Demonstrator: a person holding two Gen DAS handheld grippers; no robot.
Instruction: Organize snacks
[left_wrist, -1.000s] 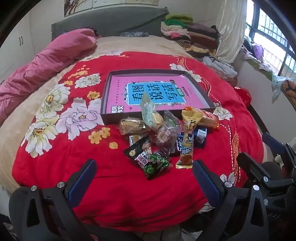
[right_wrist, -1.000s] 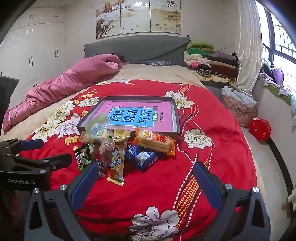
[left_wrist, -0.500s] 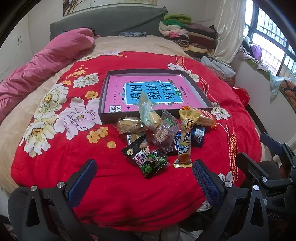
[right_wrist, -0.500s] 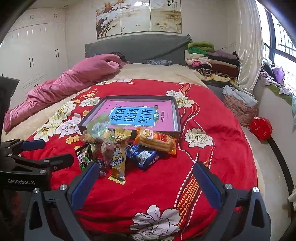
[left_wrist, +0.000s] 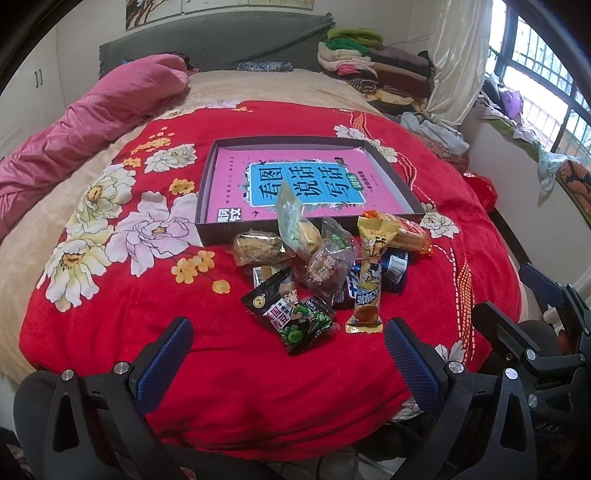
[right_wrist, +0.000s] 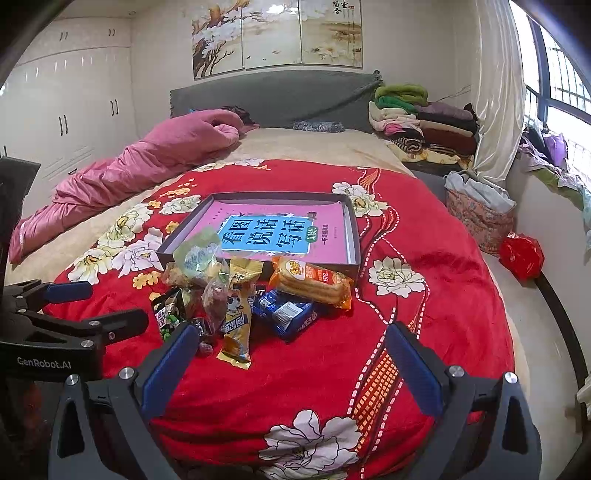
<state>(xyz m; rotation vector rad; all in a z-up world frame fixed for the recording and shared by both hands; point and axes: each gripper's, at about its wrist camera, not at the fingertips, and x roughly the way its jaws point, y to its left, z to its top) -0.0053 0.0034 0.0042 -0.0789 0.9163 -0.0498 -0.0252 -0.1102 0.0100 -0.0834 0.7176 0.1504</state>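
- You were at the very start of the job: the snacks (left_wrist: 325, 269) lay in a loose heap on the red blanket (left_wrist: 147, 332), touching the near wall of the dark tray (left_wrist: 207, 184), and none sat inside it. Only the pink book (left_wrist: 295, 181) lay in the tray.
- Your left gripper (left_wrist: 288, 354) hung short of the heap with its fingers spread wide and nothing between them. Your right gripper (right_wrist: 291, 354) was the same, apart and empty.
- In the left view the black pea packet (left_wrist: 291, 314) lay at 12 o'clock from the left gripper, nearest of all. I judged it the natural first pick.
- That move called for a low approach and a pinch on the packet's crimped edge, since the soft blanket would give under pressure and the wrappers looked slippery.
- In the right view the blue packet (right_wrist: 288, 310) lay at 12 o'clock from the right gripper, with the yellow stick pack (right_wrist: 236, 314) toward 11 o'clock.
- The right view showed the orange biscuit pack (right_wrist: 310, 282) whole and the blue packet's face, both half hidden in the left view.
- The left view alone showed the brown cake bar (left_wrist: 256, 249) at the heap's 10 o'clock edge.
- Each view caught the other gripper at its margin.
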